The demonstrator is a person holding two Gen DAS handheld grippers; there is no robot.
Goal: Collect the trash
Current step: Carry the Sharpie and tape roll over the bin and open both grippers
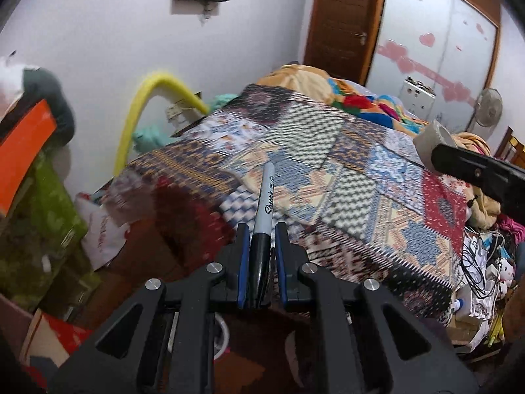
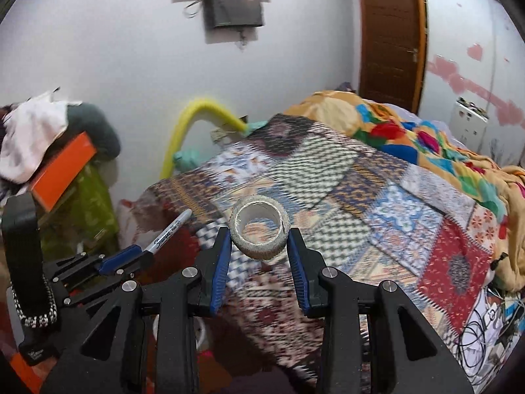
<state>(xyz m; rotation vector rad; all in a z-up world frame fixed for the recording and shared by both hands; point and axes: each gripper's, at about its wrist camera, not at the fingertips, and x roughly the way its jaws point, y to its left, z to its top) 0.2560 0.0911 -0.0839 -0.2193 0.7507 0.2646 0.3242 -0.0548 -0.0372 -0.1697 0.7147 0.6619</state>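
Observation:
My left gripper (image 1: 261, 229) is shut on a black and grey marker pen (image 1: 264, 207) that points forward over the bed. The same pen (image 2: 169, 229) shows at the left of the right wrist view, held in the left gripper (image 2: 139, 256). My right gripper (image 2: 259, 234) is shut on a whitish, nearly used-up tape roll (image 2: 259, 229), its open core facing up. In the left wrist view the tape roll (image 1: 430, 141) and the right gripper (image 1: 436, 154) come in from the right edge. Both grippers hang above the patchwork bedspread (image 1: 344, 180).
A bed with a patchwork bedspread (image 2: 377, 197) and a crumpled colourful blanket (image 2: 426, 141) fills the middle and right. To the left stand an orange box (image 2: 62, 170), piled clothes and green cloth. A yellow foam tube (image 2: 183, 128), a brown door (image 2: 390, 39) and tangled cables (image 2: 485, 321) are around.

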